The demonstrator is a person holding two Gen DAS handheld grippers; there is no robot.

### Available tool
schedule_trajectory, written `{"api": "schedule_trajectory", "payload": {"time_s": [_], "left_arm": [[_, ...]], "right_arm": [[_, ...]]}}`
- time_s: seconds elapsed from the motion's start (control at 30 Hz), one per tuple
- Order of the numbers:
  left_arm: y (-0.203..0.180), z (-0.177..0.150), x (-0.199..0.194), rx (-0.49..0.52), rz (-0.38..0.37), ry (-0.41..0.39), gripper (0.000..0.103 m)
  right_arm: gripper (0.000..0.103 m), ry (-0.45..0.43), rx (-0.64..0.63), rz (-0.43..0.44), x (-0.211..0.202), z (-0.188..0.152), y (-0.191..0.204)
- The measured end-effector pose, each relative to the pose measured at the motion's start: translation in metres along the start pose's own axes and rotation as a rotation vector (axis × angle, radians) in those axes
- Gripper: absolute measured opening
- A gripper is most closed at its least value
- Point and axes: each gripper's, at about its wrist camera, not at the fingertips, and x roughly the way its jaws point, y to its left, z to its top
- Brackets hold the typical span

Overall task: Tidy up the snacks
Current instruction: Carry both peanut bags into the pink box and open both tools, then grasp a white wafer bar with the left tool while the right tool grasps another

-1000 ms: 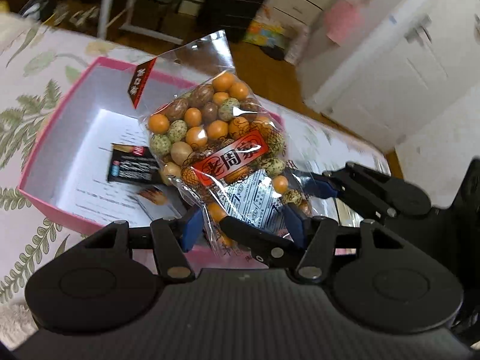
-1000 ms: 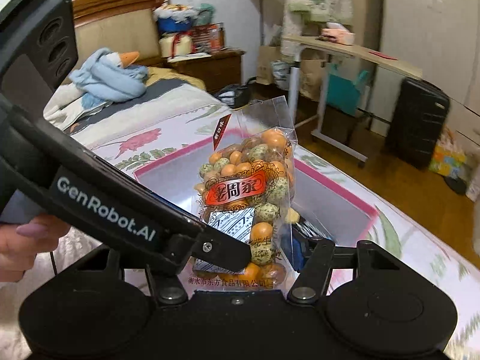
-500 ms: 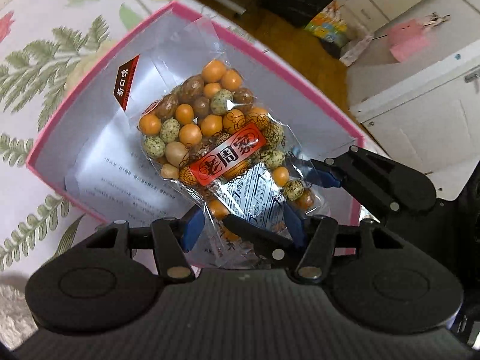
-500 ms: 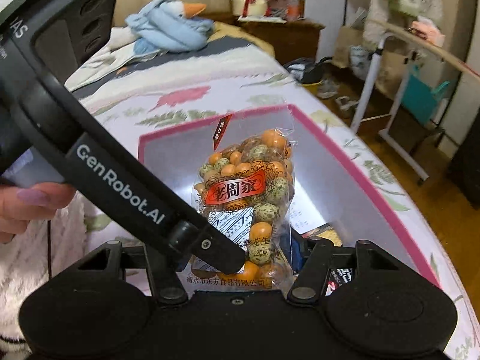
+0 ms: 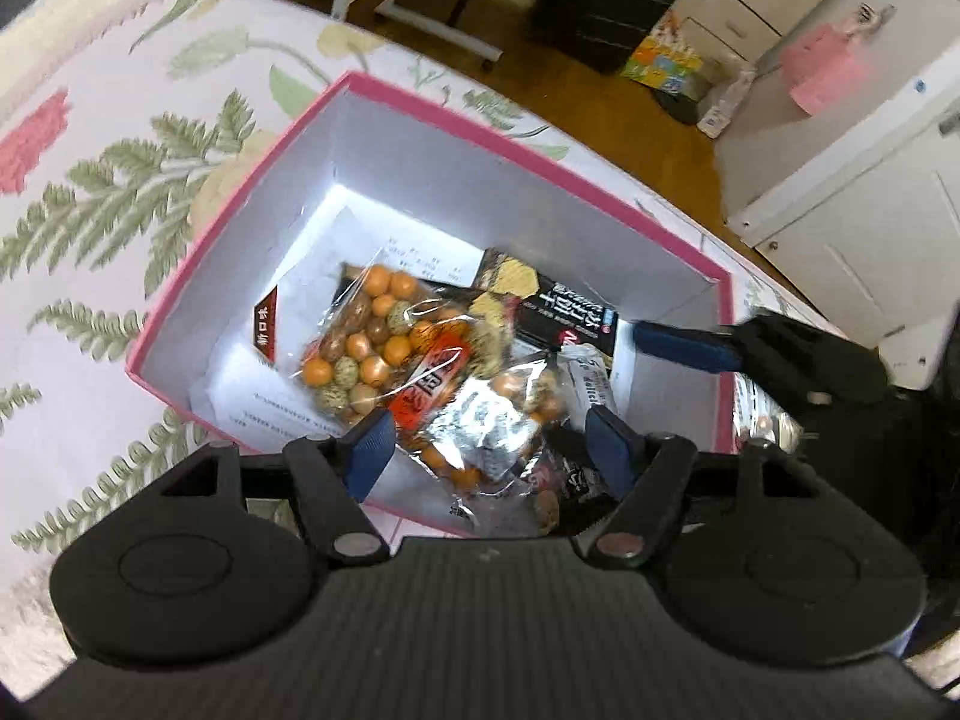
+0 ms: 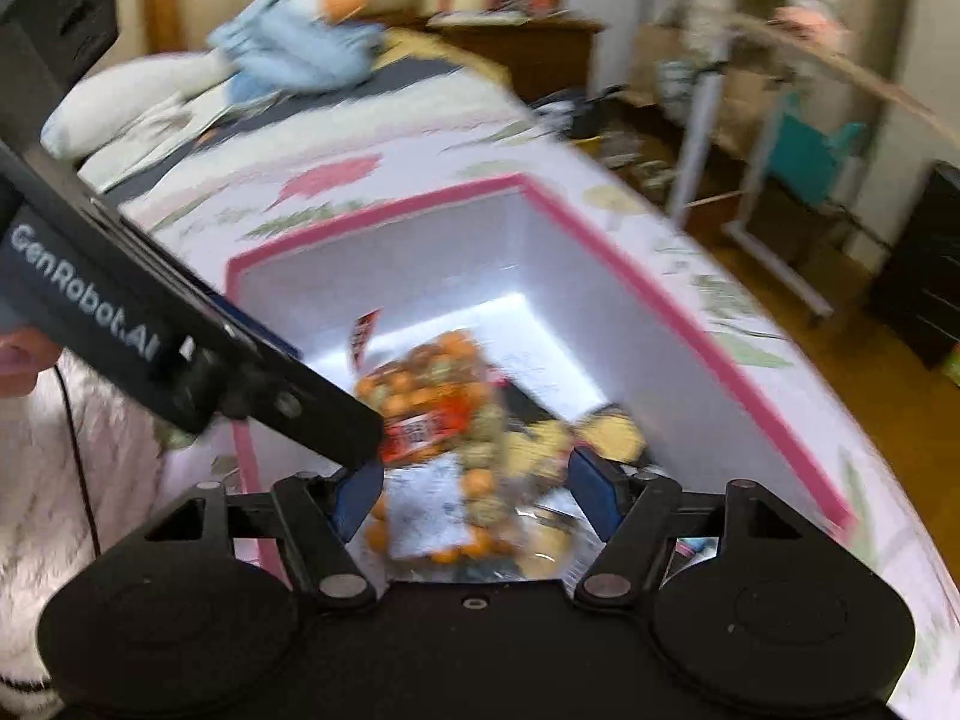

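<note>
At the near edge, both wrist views: two pairs of tongs over an open box on a bed.
Left tongs (image 5: 486,450): jaws opening, blue pads apart, clear of the bag lying between them.
Right tongs (image 6: 474,495): jaws opening, pads apart; the bag sits between them, not pressed.
Bag of coated peanuts (image 5: 414,372): clear pouch of orange, brown and speckled green nuts, lying inside the box on top of other packets.
Other packets (image 5: 564,312): dark snack wrappers beneath and beside the bag; print too small to read.
Printed sheet (image 5: 264,396): paper lining the box floor; text illegible.
Pink-rimmed box (image 5: 420,102): white inside, resting on the floral bedspread (image 5: 120,180).
Step in hand: release of the bag into the box, judged nearly done.
Next move: calls for lifting both tongs clear without snagging the film, then seeking another snack.
Writing: red band on the bag with Chinese characters, blurred; "GenRobot.AI" on the left tool's body (image 6: 84,324).
</note>
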Motion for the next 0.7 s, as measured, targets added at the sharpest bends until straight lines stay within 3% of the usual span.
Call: {"api": "schedule_trajectory", "payload": {"time_s": [0.2, 0.37, 0.53, 0.7], "left_arm": [[-0.025, -0.009, -0.030, 0.097, -0.035, -0.047, 0.067], [-0.055, -0.033, -0.039, 0.192, -0.070, -0.048, 0.065], [-0.089, -0.054, -0.040, 0.284, -0.131, -0.052, 0.065], [-0.127, -0.073, -0.029, 0.361, -0.211, -0.030, 0.064]], "right_arm": [[0.073, -0.135, 0.125, -0.111, -0.071, -0.026, -0.010], [0.073, -0.244, 0.332, -0.209, -0.113, -0.080, -0.028], [0.073, -0.273, 0.417, -0.326, -0.144, -0.129, -0.027], [0.073, -0.276, 0.499, -0.378, -0.165, -0.160, -0.025]]}}
